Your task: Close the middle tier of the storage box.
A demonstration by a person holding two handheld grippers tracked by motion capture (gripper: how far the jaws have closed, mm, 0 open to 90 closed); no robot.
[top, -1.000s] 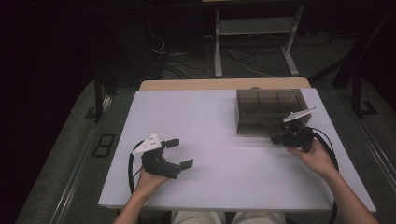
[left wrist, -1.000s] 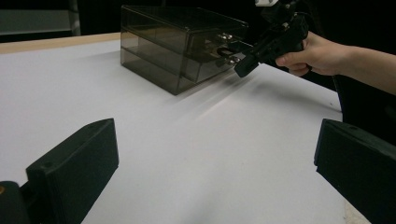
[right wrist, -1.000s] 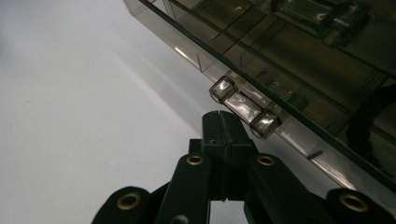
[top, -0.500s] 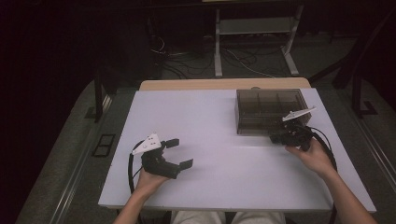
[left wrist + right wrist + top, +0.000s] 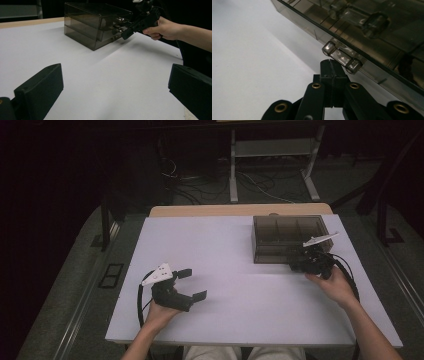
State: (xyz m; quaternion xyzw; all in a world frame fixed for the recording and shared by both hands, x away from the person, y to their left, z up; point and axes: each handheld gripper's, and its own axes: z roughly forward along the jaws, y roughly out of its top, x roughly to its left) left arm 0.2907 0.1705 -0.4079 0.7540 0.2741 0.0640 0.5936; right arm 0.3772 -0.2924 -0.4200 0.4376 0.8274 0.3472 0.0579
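White bench [image 5: 235, 270] first, and at its far right sits the smoky drawer box [image 5: 280, 237], drawer fronts facing the person. Right hand-held gripper [image 5: 300, 261] is up against the box front, jaws pressed flat together with nothing between them, tips just under a clear drawer handle [image 5: 342, 58] — touching it or not, can't tell. Over on the near left, the left hand-held gripper [image 5: 192, 282] rests low on the bench, jaws spread wide, empty, well apart from the box.
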